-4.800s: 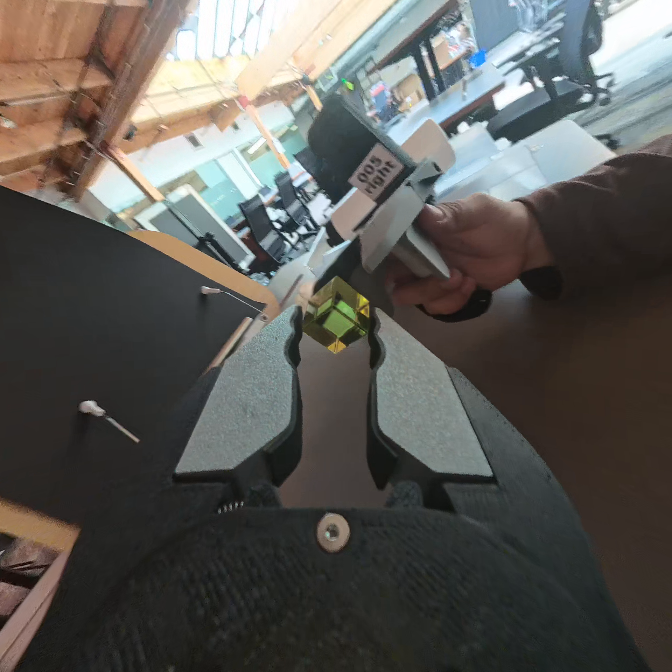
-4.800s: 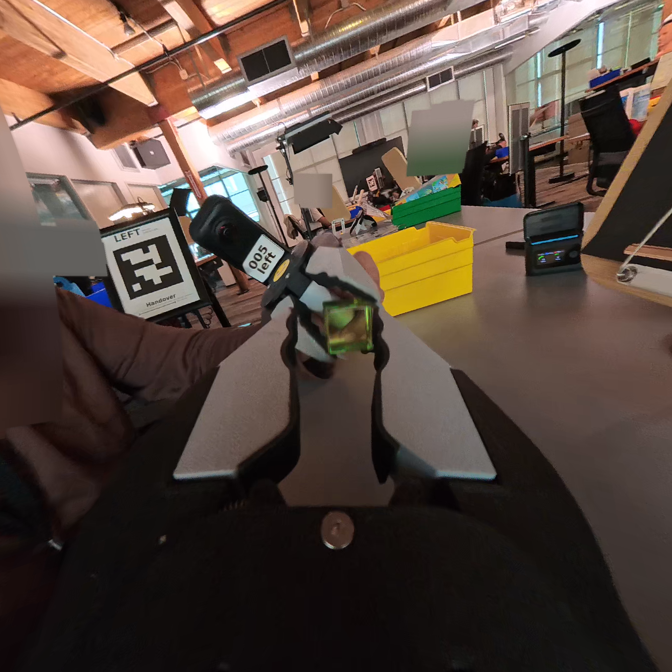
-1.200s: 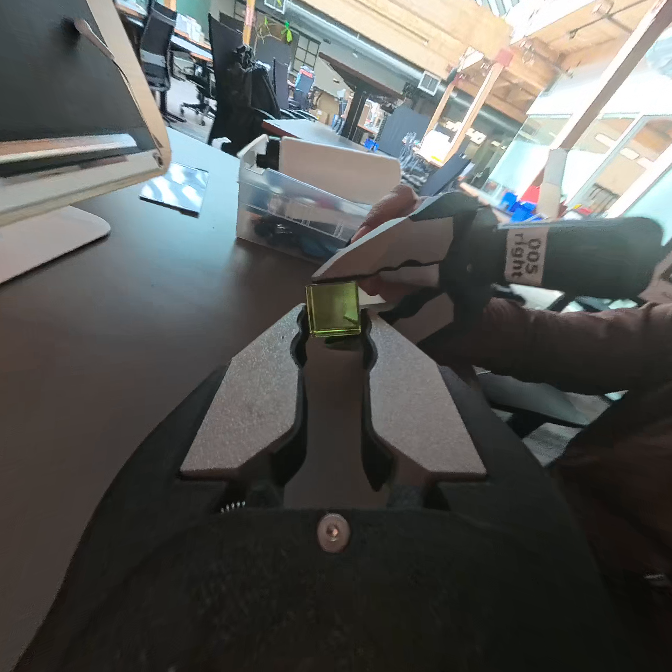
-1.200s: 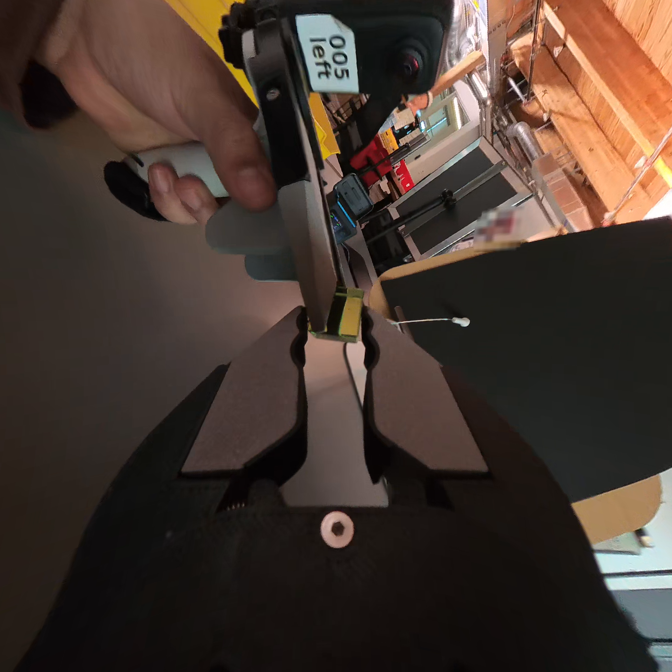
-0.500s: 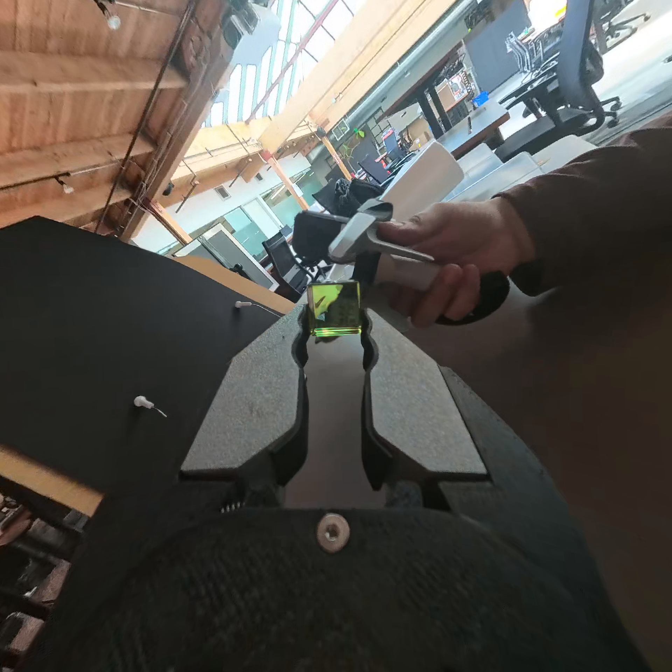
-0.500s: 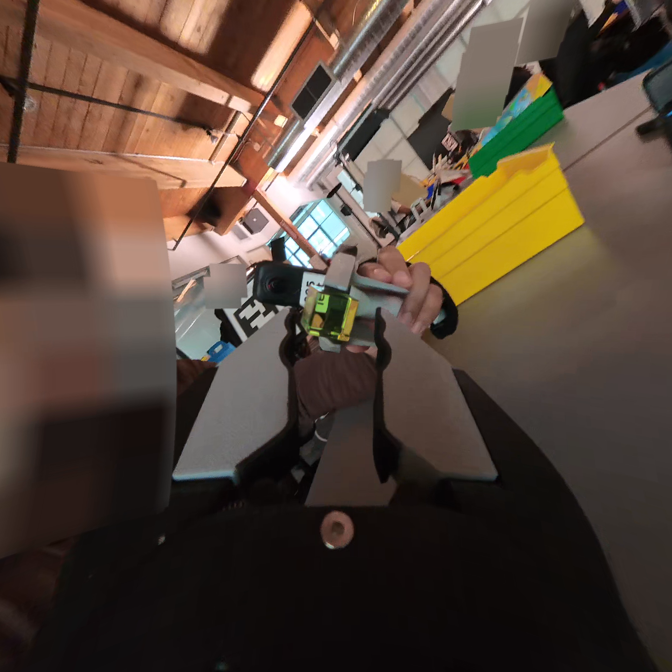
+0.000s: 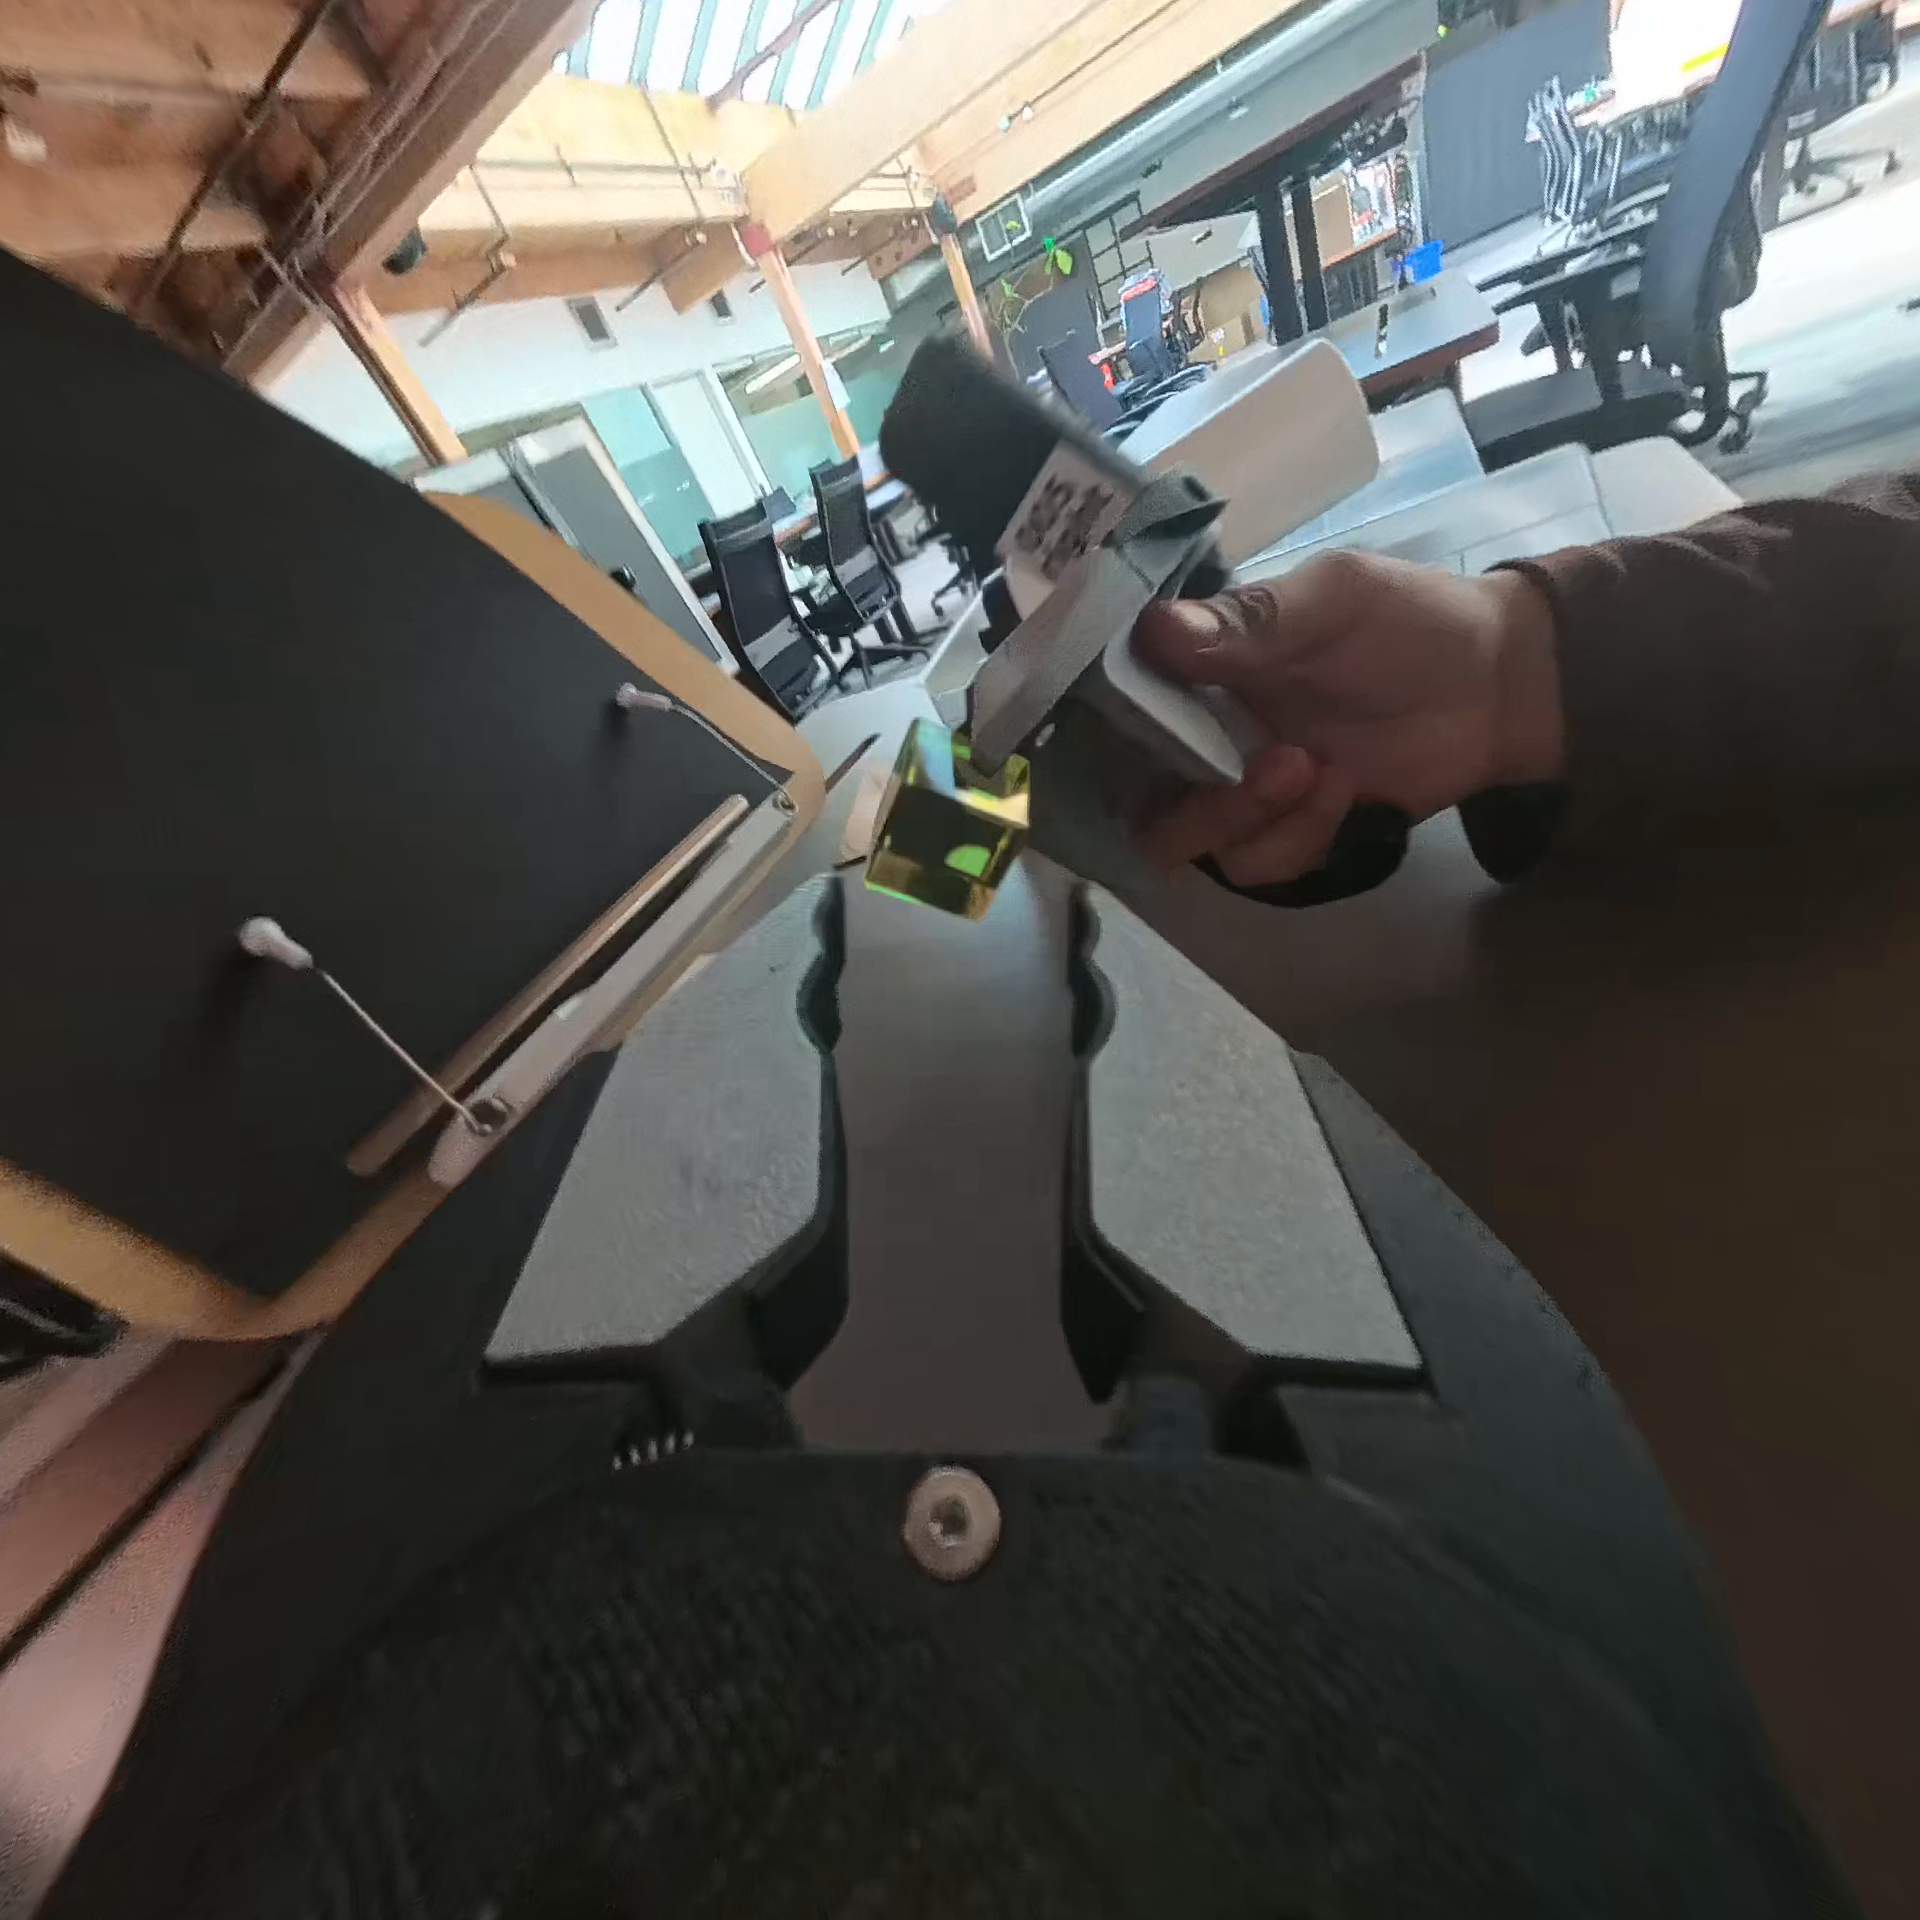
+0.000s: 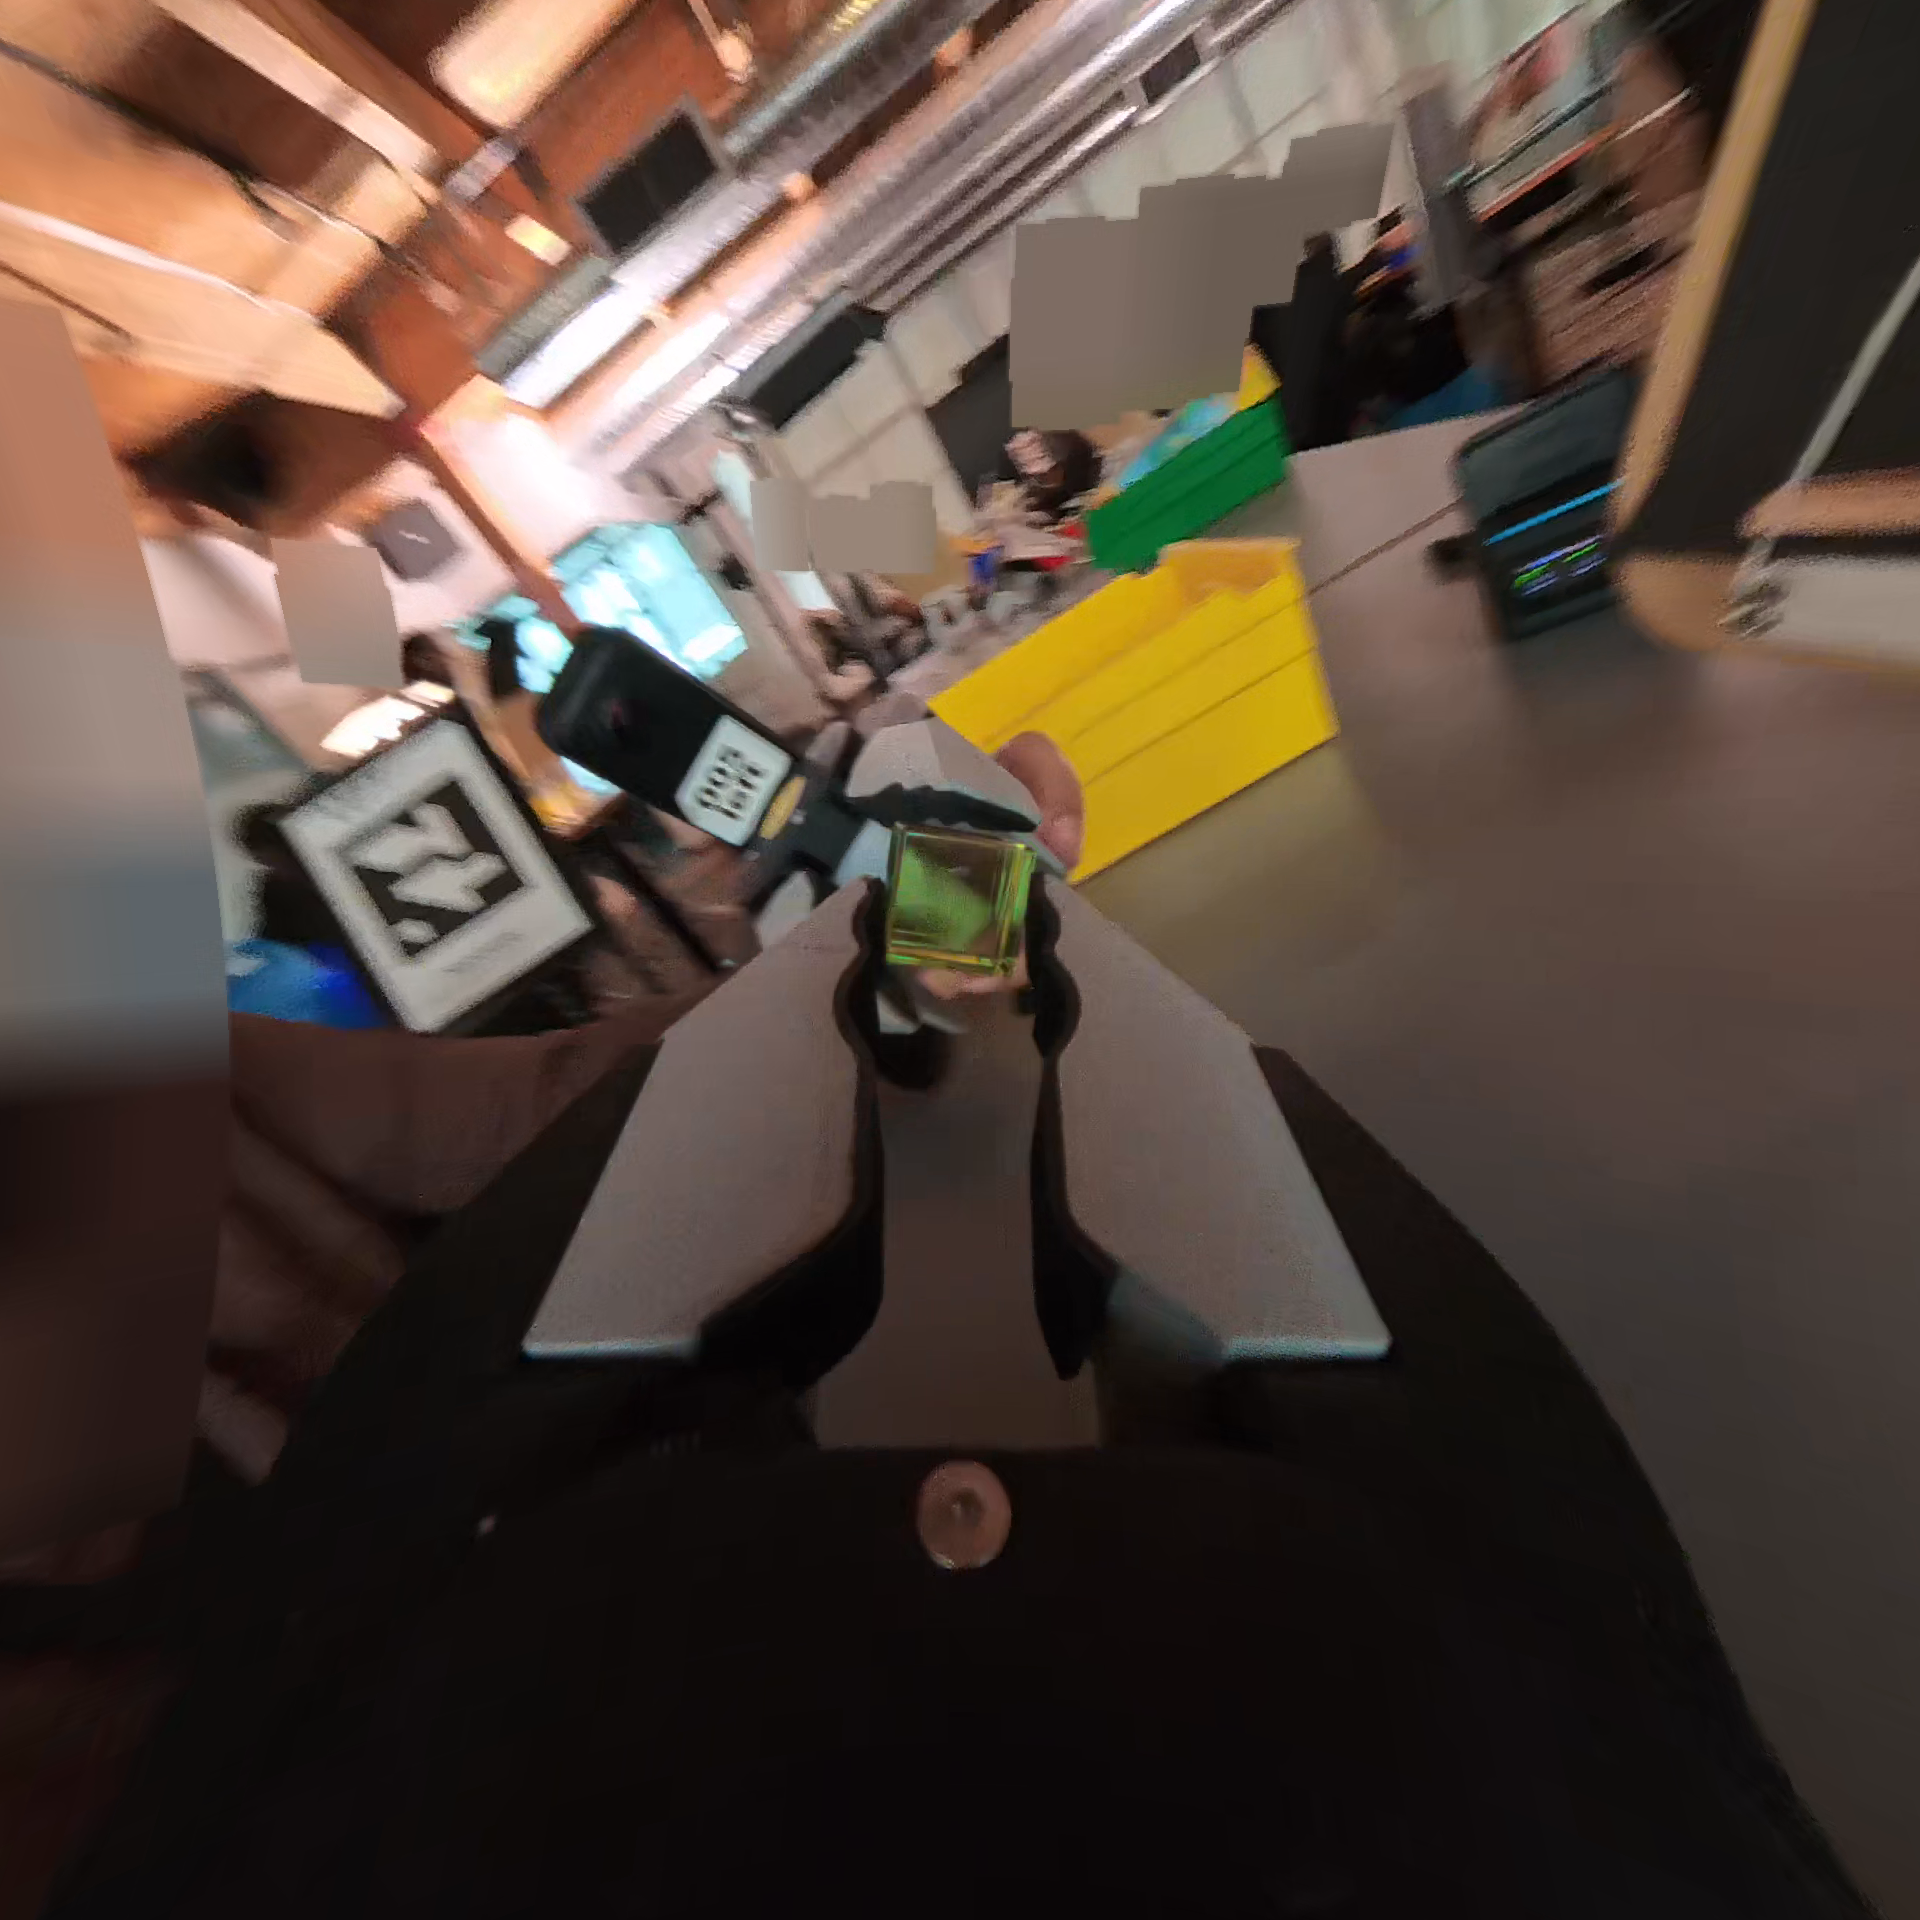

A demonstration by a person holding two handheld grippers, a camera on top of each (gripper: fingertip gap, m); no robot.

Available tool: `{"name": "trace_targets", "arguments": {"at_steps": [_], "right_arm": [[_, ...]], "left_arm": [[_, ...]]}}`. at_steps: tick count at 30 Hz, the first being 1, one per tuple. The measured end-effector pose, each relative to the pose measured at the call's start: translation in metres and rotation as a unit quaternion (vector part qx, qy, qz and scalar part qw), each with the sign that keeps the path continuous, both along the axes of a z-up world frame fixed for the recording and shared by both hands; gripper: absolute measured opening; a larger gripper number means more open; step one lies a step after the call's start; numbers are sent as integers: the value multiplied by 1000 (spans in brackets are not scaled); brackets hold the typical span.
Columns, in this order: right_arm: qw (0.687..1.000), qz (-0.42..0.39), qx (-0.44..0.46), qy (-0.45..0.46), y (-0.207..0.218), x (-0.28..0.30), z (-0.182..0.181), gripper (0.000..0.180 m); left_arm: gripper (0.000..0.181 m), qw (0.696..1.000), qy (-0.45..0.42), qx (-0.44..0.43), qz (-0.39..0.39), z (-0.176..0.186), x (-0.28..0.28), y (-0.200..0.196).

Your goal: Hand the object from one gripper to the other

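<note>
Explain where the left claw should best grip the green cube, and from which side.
Probably the green cube's two free flat side faces, low down, coming from the near side, opposite the right claw pinching its upper part. It is tilted, so roll the open left claw to match.

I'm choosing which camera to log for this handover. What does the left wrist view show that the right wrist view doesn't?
Only the left wrist view shows the left gripper open and empty, plus the black board and the hand on the right gripper's handle. Only the right wrist view shows the yellow bin, the green bin and the marker sign. Both show the green cube, held at the tips of the right gripper.
</note>
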State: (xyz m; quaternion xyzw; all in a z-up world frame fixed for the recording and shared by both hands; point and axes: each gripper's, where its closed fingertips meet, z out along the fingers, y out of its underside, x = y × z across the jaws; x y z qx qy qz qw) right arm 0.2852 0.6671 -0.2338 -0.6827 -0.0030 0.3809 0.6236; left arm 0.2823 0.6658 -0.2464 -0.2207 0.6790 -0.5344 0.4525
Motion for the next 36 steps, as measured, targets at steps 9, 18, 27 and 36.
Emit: {"name": "trace_targets", "arguments": {"at_steps": [9, 18, 27, 36], "right_arm": [[915, -150, 71, -368, -7, 1, 12, 23], [742, -200, 67, -637, 7, -12, -15, 24], [668, -208, 57, -713, 16, -18, -28, 24], [890, -154, 11, -428, 7, -4, -20, 26]], "left_arm": [[67, 954, 186, -215, -94, -5, -1, 1], [55, 907, 230, -321, -150, 3, -5, 4], [30, 929, 252, -244, -120, -21, -1, -5], [25, 976, 148, -159, -10, -13, 12, 26]]}}
